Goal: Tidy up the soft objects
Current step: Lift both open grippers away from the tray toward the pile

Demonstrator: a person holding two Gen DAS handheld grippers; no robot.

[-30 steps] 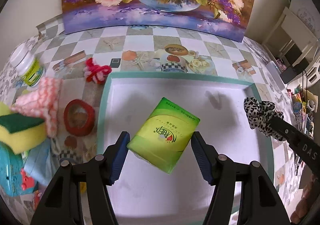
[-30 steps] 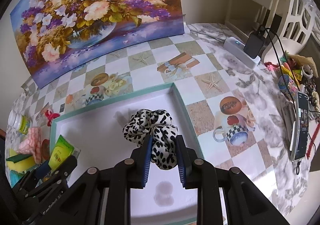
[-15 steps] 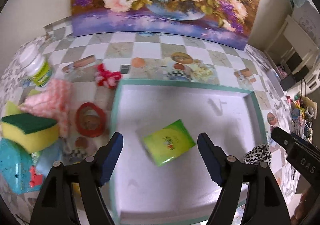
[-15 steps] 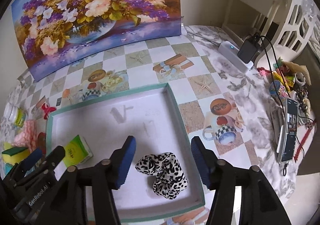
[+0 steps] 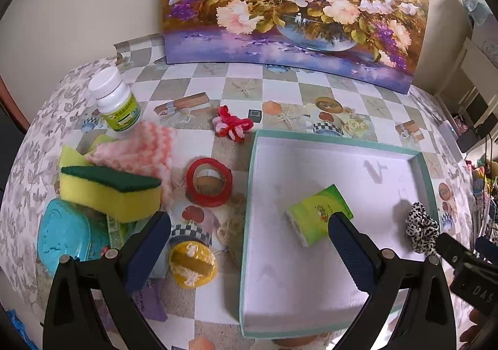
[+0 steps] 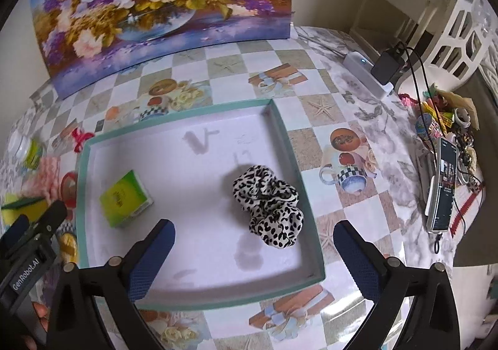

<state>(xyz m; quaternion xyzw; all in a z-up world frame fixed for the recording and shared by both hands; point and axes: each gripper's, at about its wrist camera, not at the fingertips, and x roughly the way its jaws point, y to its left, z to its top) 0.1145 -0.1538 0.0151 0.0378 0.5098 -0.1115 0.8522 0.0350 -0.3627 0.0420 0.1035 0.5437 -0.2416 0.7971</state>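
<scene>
A green tissue pack (image 5: 317,214) (image 6: 124,199) lies flat in the white, teal-rimmed tray (image 5: 249,194) (image 6: 295,163). A leopard-print scrunchie (image 5: 421,227) (image 6: 267,203) rests near the tray's right wall. My left gripper (image 5: 246,225) hovers over the tray's left rim, its jaws opening wide with nothing pressed between them. My right gripper (image 6: 252,228) hangs above the scrunchie without touching it, its jaws opening too. Left of the tray sit a yellow-green sponge (image 5: 109,194), a pink knitted cloth (image 5: 140,150) and a red yarn bow (image 5: 232,127).
A red tape ring (image 5: 208,182), a white bottle (image 5: 116,101), a blue lid (image 5: 62,238) and a yellow round pad (image 5: 193,261) crowd the left side. A flower painting (image 5: 295,7) stands behind. A phone (image 6: 443,185), a power strip (image 6: 364,69) and clutter lie right.
Both grippers have let go and spread wide. The tissue pack and the scrunchie dropped into the tray and lie there. Both grippers drew back and up, the left one shifting leftward.
</scene>
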